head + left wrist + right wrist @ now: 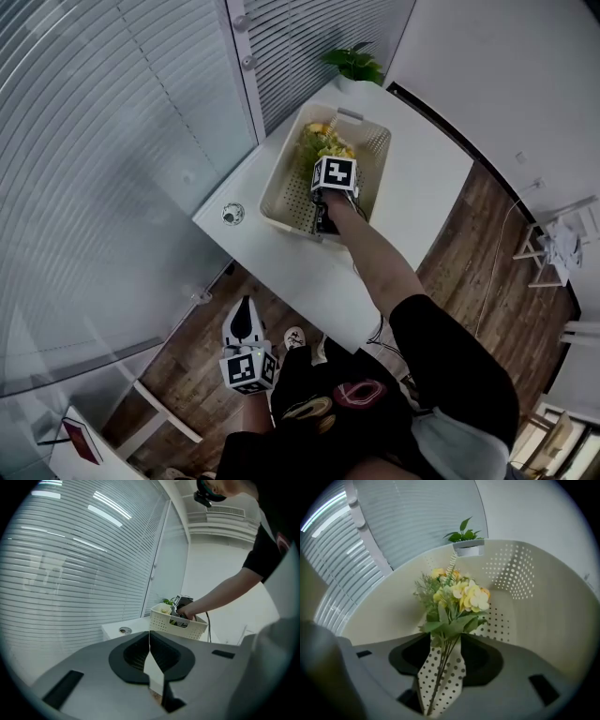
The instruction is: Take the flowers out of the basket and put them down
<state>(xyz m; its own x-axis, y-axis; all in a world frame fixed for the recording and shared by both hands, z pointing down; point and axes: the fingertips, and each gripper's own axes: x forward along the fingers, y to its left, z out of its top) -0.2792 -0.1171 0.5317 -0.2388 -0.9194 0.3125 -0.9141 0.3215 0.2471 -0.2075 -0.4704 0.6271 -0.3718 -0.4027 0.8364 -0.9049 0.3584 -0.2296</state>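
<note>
Your right tool point(447, 654) is down inside the basket point(281, 202), jaws apart, nothing pinched yet. The flowers point(457, 597) lie on the dotted basket floor, blooms toward twelve o'clock. The stems point(442, 670) run back to six, right through the gap between your jaws.

That bunch looks light, so weight won't trouble you. The stems are thin and probably springy, with only a few of them together, so a loose close could let them slide or twist. Take them just below the leaves, where they gather tightest. Keep off the yellow and cream blooms; they look soft and would crush or shed.

The weight sits at the head end, so expect it to droop or swing as it comes up. Lift straight and clear the far wall at twelve before you carry it over. The basket looks light too, and a snagged leaf could drag it along.

There's bare table point(412, 178) at three o'clock of the basket for setting down.

Your left tool point(150, 644) hangs low at seven o'clock, off the table, tips together and empty.
</note>
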